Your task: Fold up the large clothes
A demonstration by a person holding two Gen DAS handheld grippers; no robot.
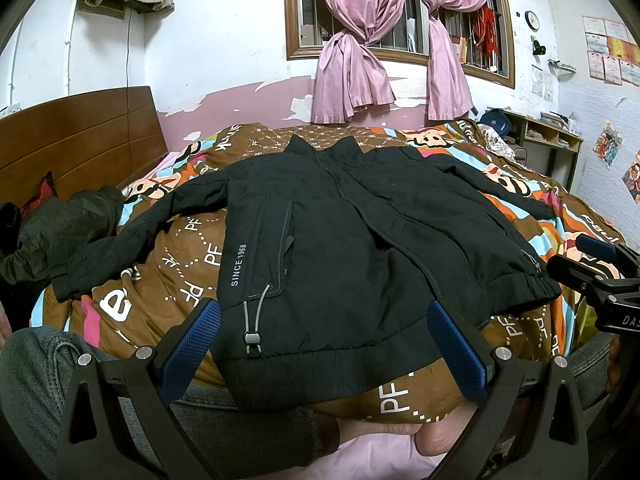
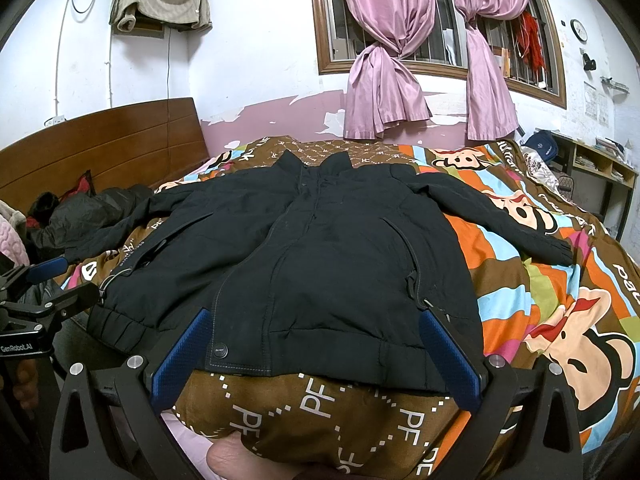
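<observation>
I have the bed (image 1: 520, 208) filling both views, its cartoon-print quilt (image 2: 540, 280) taking up the whole working surface, and the black jacket (image 1: 340, 240) lies spread flat on top of it, front side up, collar toward the window and hem toward me. Both sleeves are stretched outward: one runs off toward the headboard side (image 1: 132, 236), the other reaches out over the striped part of the quilt (image 2: 516, 220). Nothing is folded yet, so I judge I am at the very start, with the garment laid out and the first fold still to make. My left gripper (image 1: 324, 344) hovers at the hem near the drawcord toggle (image 1: 252, 338), jaws wide and empty; my right gripper (image 2: 316, 356) hangs over the other front corner by the snap button (image 2: 219, 352), jaws likewise wide and holding nothing. The next move, as I read it, calls for each gripper to travel out to a sleeve, pinch the cuff and bring it across the chest. The padded fabric looks bulky, so a shallow pinch may slip.
</observation>
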